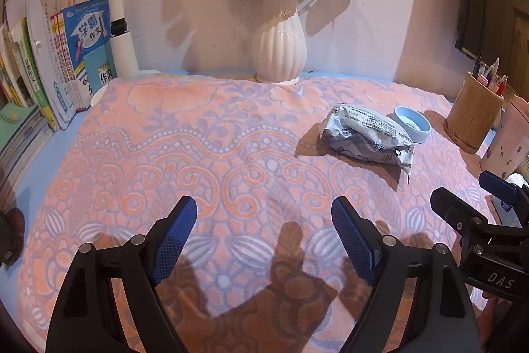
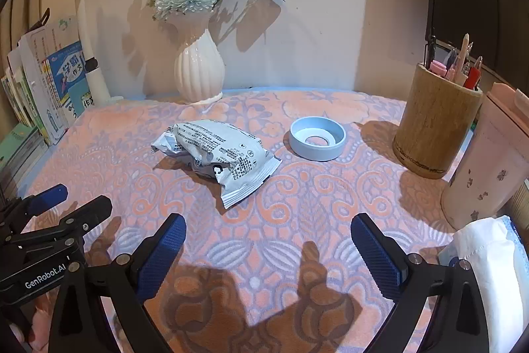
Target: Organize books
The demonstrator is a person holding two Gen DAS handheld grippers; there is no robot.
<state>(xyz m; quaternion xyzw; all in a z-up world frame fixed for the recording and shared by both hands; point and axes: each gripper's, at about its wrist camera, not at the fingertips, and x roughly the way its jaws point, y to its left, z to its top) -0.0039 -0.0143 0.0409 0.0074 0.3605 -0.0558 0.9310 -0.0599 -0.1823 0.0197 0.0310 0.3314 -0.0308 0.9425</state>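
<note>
Nearest, the left gripper [image 1: 264, 209] and right gripper [image 2: 267, 225] are held spread and empty above the patterned cloth [image 1: 231, 154]. Farther on, a packet [image 2: 215, 151] and blue ring [image 2: 317, 138] are seen. The books [image 1: 66, 62] are stood far left, beside the vase [image 1: 279, 52].

Looks like a home study desk, prob a bedroom corner. Floral blanket [image 2: 297, 194] used as a desk cover, white vase w/ fake flowers [image 2: 198, 68] against the wall, school books [image 1: 66, 55] stood up at left, desk lamp [image 2: 82, 22], wooden pen cup [image 2: 436, 128].
</note>
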